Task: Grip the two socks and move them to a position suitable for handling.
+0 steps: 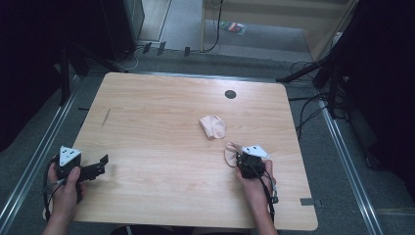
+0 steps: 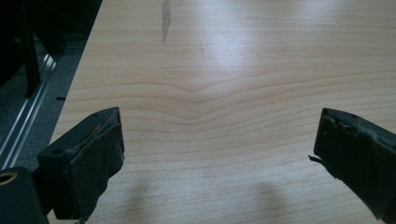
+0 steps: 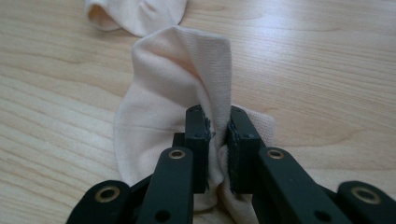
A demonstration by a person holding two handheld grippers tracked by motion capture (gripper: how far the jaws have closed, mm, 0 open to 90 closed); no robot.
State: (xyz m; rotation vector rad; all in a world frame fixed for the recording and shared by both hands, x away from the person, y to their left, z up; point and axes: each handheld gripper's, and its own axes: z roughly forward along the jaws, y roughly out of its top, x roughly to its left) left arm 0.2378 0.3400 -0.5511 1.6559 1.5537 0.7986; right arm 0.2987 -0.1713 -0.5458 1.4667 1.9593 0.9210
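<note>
The right gripper [image 3: 217,140] had its fingers [image 3: 197,140] pinched tight on a raised fold of a pale pink sock [image 3: 159,116] lying on the worktop [image 1: 161,127] near its right edge. A second pink sock [image 1: 213,126] lay just beyond it. The left gripper [image 2: 217,154] held its fingers [image 2: 93,158] spread wide over bare wood at the worktop's near left corner, touching nothing.

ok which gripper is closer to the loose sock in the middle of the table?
Right. The right gripper sits just below the loose sock, shut on a second sock. The left gripper is open, far off at the table's left edge.
</note>
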